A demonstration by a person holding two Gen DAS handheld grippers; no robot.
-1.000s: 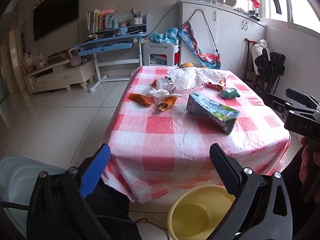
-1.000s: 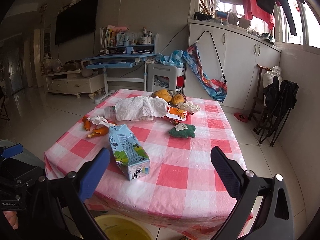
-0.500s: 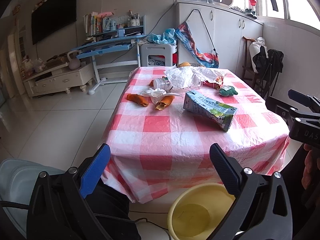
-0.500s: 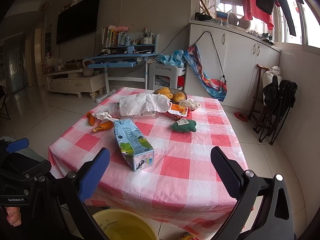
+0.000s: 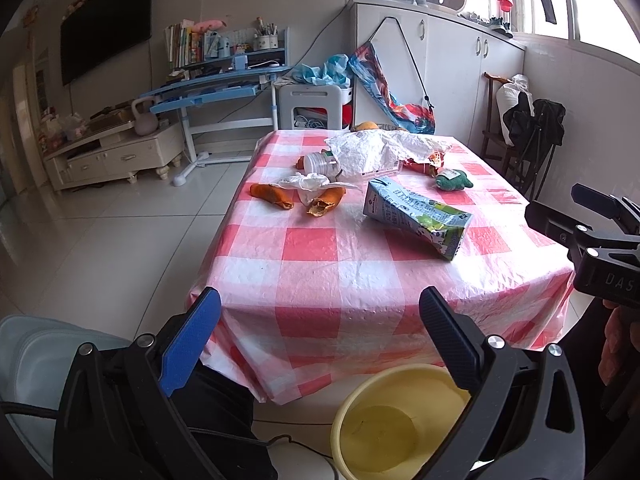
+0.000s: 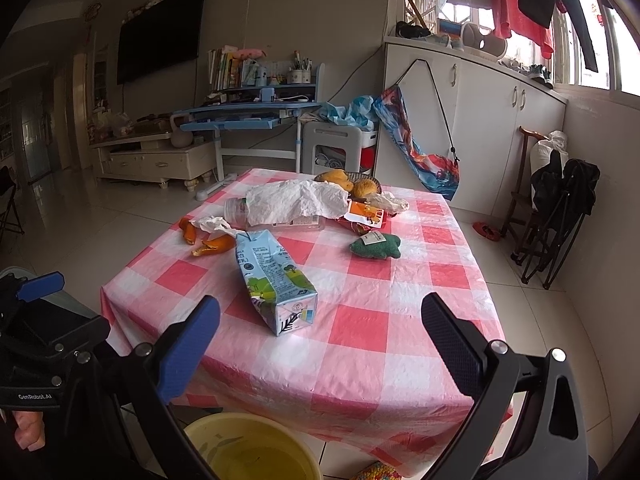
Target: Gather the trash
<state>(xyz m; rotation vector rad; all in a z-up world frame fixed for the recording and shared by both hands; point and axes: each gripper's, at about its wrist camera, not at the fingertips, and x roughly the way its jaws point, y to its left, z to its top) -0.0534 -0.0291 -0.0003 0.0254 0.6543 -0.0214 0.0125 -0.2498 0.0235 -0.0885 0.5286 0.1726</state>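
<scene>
A: Which step? B: The start, I judge; left gripper and right gripper both spread, empty; carton lies on the table; bucket below, apparently empty.
A: Next? B: Reach in and pinch the carton.

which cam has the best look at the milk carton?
Right wrist: the milk carton lies near and central, with its printed side and square base end facing the lens. Left wrist shows the carton farther off and side-on, right of the orange peels.

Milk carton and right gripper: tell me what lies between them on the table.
Nothing. In the right wrist view only bare checked tablecloth runs from the milk carton to the open right gripper, which hangs short of the table's near edge.
</scene>
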